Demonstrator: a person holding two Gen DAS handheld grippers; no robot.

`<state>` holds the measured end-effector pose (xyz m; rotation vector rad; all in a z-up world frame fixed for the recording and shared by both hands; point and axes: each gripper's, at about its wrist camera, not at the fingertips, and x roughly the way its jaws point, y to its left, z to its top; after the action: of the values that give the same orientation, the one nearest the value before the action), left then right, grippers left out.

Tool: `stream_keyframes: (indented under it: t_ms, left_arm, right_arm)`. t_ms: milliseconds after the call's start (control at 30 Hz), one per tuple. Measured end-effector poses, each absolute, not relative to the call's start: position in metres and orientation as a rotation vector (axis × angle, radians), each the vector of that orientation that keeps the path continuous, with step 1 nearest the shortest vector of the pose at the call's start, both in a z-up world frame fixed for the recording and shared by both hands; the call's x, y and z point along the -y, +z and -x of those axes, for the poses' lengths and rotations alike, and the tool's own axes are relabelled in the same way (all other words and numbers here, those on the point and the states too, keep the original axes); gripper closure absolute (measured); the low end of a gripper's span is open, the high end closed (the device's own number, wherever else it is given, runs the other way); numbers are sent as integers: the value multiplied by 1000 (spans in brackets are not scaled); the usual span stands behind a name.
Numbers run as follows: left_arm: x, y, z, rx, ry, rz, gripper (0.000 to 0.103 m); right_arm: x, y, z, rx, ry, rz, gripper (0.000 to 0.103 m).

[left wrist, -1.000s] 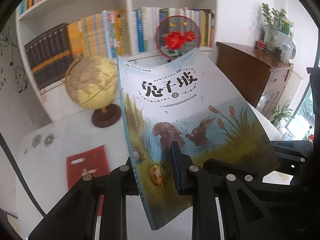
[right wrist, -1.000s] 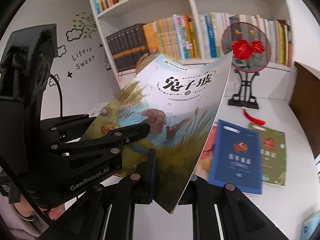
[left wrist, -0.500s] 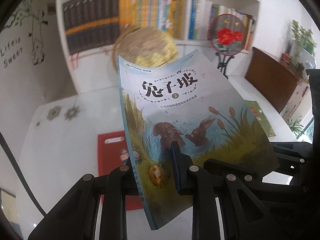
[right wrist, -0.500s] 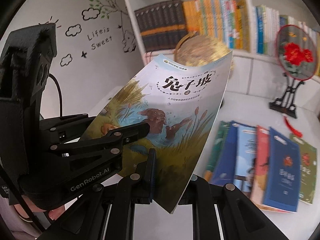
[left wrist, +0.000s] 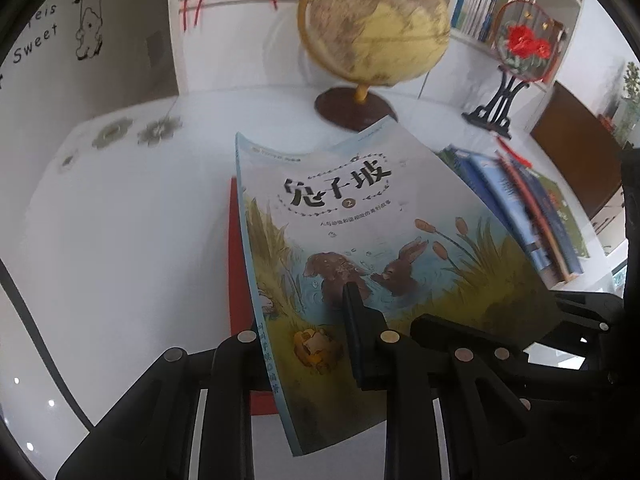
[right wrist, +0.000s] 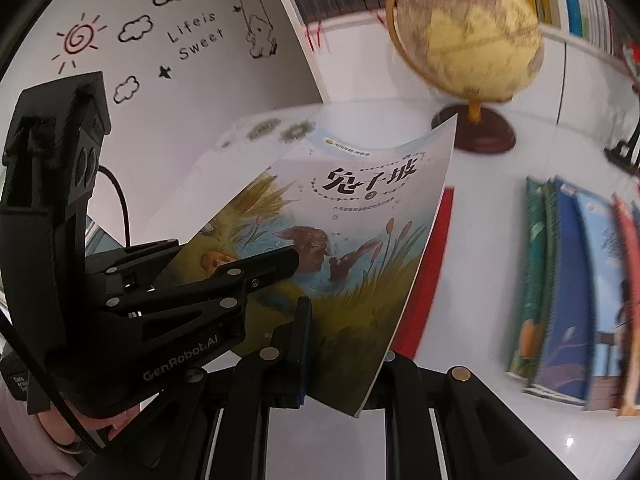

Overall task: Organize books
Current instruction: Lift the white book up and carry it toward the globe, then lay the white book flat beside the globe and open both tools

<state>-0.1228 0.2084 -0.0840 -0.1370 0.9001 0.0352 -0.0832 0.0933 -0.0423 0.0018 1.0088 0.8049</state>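
Left wrist view: my left gripper is clamped on the bottom edge of the rabbit book near its spine, cover facing me. The book's in the air above the red book, which lies on the white table in front of the globe. Long axis runs away from me, title end tipped toward the table's far edge. It's thin and already bowing, so I reckon a corner could catch and fold when it lands

Right wrist view: my right gripper is pinched shut on the same bottom edge, nearer the open side. If my hands drift apart the cover could crease, or tear
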Motion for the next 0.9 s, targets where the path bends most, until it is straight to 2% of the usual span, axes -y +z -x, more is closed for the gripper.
stream_keyframes:
  t_ms: [400,467,700,767,867,900]
  left_arm:
    - [-218,-114,114,-957,5,201,80]
    - [-218,-117,113,-972,18,200,74]
    - [-228,-127,109,-1035,75,237,66]
    - [-228,-126,110,-1043,94,216,61]
    - [-233,-125,113,-1050,191,166,60]
    - [-235,-124,114,-1050,214,163,59]
  right_arm:
    - [-108,-79,77,-1045,754,-9,89]
    - [-108,-83,77,-1057,747,-9,89]
    - [-113,-97,69,-1095,732,-26,88]
    - [-113,-100,66,-1107,721,-27,88]
    - [-109,-104,56,-1126,710,-54,83]
    - [-109,-104,55,-1131,710,-59,75]
